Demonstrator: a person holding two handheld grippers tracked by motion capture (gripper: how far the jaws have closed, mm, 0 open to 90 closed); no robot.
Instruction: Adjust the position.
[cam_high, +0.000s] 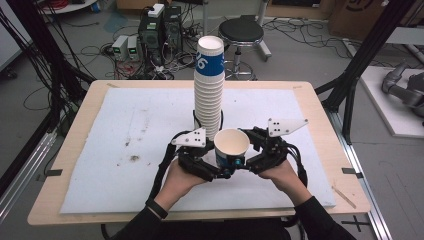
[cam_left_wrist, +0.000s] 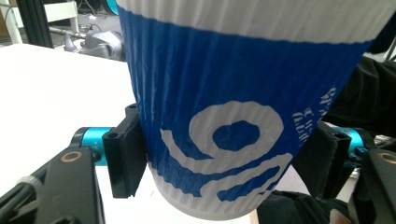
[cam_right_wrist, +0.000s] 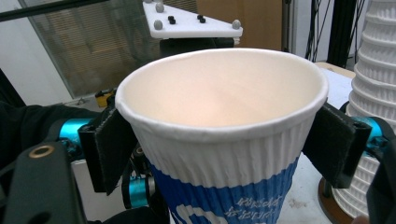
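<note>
A single blue-and-white ribbed paper cup (cam_high: 231, 147) is held upright just above the white mat (cam_high: 135, 130), in front of a tall stack of the same cups (cam_high: 209, 95). My left gripper (cam_high: 220, 170) is shut on the cup's lower blue part (cam_left_wrist: 224, 116), and its pads (cam_left_wrist: 123, 158) press on both sides. My right gripper (cam_high: 250, 157) comes in from the right, level with the rim. In the right gripper view the empty cup (cam_right_wrist: 219, 154) sits between its pads (cam_right_wrist: 334, 140), which stand close beside the round, unsquashed rim. The stack (cam_right_wrist: 378, 116) rises at that view's right edge.
The mat lies on a wooden table (cam_high: 80, 150). Behind the table, on the floor, stand a black stool (cam_high: 241, 32) and computer boxes (cam_high: 160, 30) among cables. Black frame posts (cam_high: 360, 65) flank the table, and a grey robot arm (cam_high: 405, 87) lies at the right.
</note>
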